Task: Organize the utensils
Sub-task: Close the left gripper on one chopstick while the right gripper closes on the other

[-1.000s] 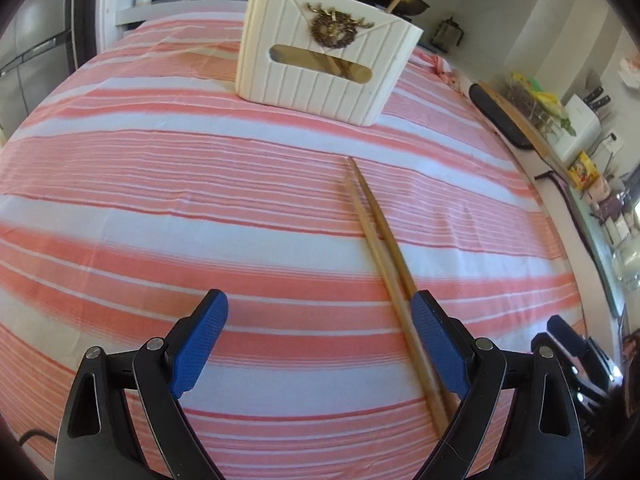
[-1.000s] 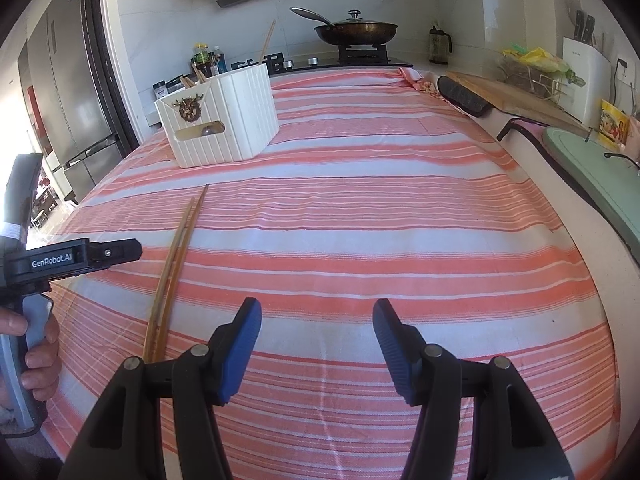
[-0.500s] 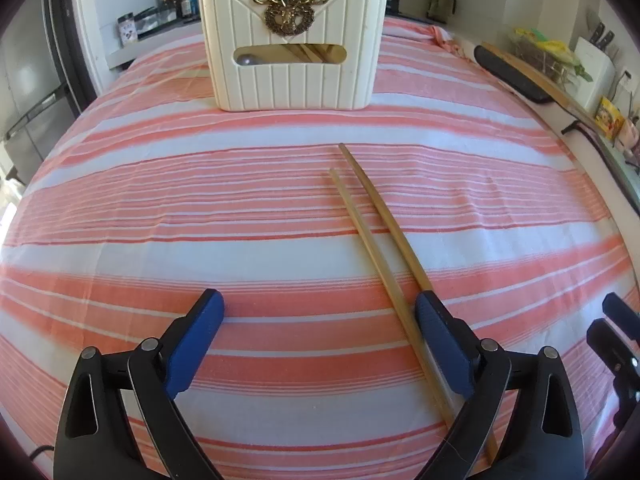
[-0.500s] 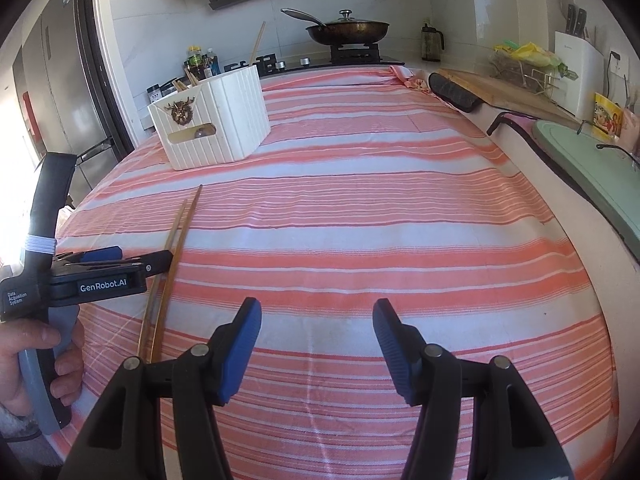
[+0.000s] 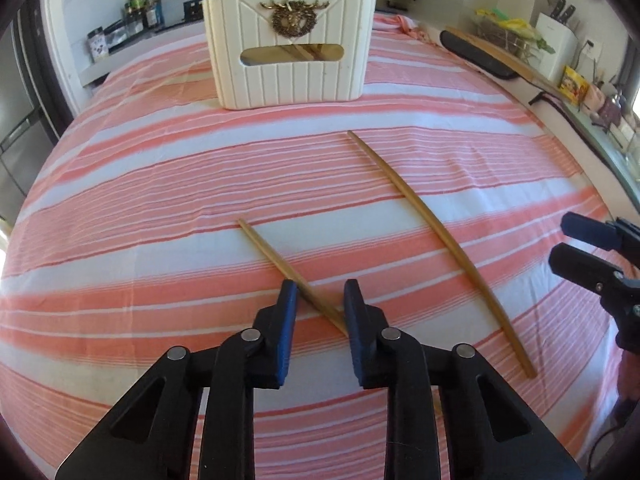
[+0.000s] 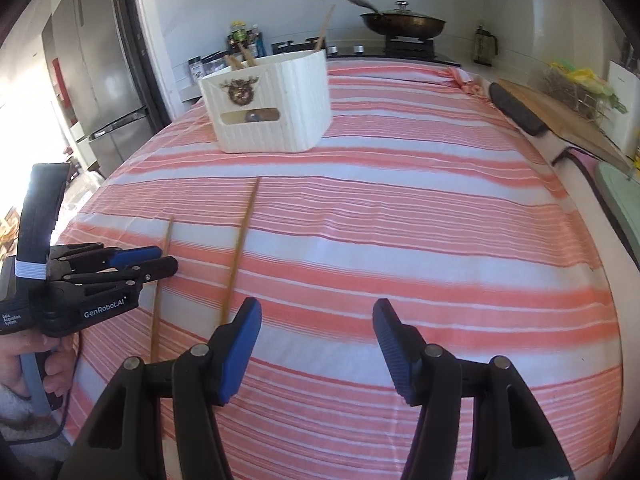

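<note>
Two bamboo chopsticks lie on the striped cloth. My left gripper (image 5: 318,300) has its jaws nearly closed around the near chopstick (image 5: 276,256), which runs up-left from between the pads. The second chopstick (image 5: 432,236) lies apart to its right. In the right wrist view the left gripper (image 6: 152,258) holds the left chopstick (image 6: 158,304); the other chopstick (image 6: 240,248) ends by my right gripper (image 6: 316,336), which is open and empty. A white ribbed utensil box (image 5: 292,64) (image 6: 272,108) stands at the back with chopsticks sticking out.
The pink-and-white striped cloth (image 6: 400,220) covers the counter. A dark oven mitt (image 6: 516,112) and wooden board (image 6: 560,120) lie along the right edge. A stove with a lidded pan (image 6: 400,24) and spice jars (image 6: 240,40) sit behind the box.
My left gripper has closed from wide open onto one chopstick and shifted it left, away from the other. The right gripper has moved closer to the second chopstick and stays open.
</note>
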The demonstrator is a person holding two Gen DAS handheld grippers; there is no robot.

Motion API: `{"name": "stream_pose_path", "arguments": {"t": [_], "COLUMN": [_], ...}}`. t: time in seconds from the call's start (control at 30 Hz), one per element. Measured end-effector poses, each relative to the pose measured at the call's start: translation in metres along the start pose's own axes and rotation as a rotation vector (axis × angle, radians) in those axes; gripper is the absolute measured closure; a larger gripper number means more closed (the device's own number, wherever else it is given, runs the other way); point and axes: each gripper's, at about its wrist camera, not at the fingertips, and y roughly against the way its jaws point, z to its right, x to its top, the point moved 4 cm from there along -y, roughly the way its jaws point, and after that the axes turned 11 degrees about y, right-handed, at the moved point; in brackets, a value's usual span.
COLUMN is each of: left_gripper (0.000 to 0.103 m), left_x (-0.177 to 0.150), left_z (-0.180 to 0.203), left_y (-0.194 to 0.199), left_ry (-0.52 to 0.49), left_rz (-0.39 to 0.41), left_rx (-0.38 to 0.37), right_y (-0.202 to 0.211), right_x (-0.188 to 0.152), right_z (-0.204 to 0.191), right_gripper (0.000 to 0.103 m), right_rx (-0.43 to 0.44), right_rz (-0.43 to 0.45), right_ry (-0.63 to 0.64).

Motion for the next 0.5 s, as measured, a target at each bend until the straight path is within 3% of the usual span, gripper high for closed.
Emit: {"name": "stream_pose_path", "arguments": {"t": [0.13, 0.27, 0.3, 0.37, 0.43, 0.5], "left_gripper": [0.084, 0.084, 0.084, 0.084, 0.084, 0.084], "left_x": [0.004, 0.01, 0.011, 0.014, 0.016, 0.017], "left_z": [-0.007, -0.001, -0.001, -0.001, 0.0, -0.001], "left_y": [-0.002, -0.006, -0.007, -0.009, -0.01, -0.01], "left_ry": [-0.036, -0.137, -0.143, -0.142, -0.128, -0.107], "left_rz": [-0.018, -0.025, -0.026, -0.026, -0.025, -0.029], "left_rx": [-0.058, -0.074, -0.078, -0.083, -0.091, -0.089], "right_y": [-0.033, -0.071, -0.069, -0.063, -0.058, -0.053], "right_x": [0.03, 0.027, 0.026, 0.023, 0.016, 0.007], "right_z": [-0.038, -0.056, -0.057, -0.051, -0.042, -0.03], "right_gripper": [0.044, 0.045, 0.048, 0.066, 0.092, 0.095], "right_rx": [0.093, 0.025, 0.009, 0.003, -0.029, -0.065], "right_rz": [-0.067, -0.191, -0.169, -0.174, -0.185, -0.193], "right_ry": [0.094, 0.182, 0.188, 0.159, 0.134, 0.107]}}
